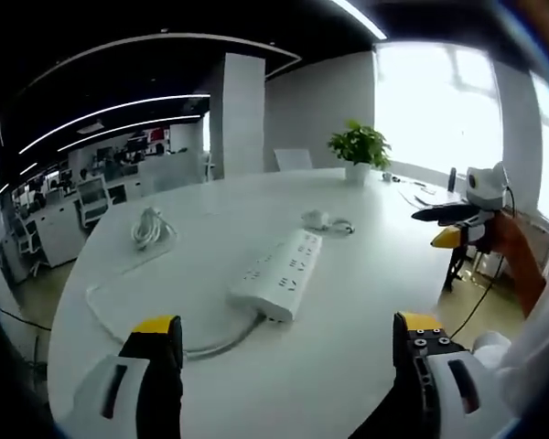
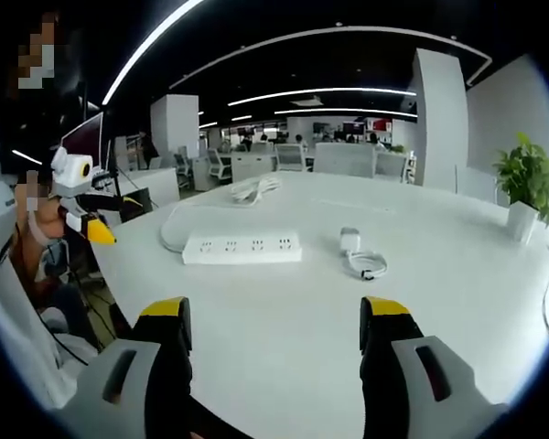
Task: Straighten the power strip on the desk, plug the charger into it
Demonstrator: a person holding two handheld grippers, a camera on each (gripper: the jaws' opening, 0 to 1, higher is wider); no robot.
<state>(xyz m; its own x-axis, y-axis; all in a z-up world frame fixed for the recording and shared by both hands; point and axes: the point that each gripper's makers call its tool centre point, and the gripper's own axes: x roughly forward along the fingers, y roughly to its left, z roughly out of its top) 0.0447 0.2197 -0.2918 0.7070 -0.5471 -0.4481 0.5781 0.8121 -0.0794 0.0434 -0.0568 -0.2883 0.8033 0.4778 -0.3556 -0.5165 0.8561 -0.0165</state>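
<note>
The left gripper (image 1: pixel 288 343) is held with its jaws spread wide and nothing between them. The right gripper (image 2: pixel 274 325) is likewise wide apart and empty, raised level in the person's hand (image 1: pixel 505 236).

Potted plant (image 1: pixel 358 149) at the far desk edge, office chairs (image 2: pixel 291 157) beyond

white desk (image 2: pixel 284 347), power strip (image 2: pixel 242 248), charger (image 2: pixel 350 240), plant (image 2: pixel 527 183)
</note>
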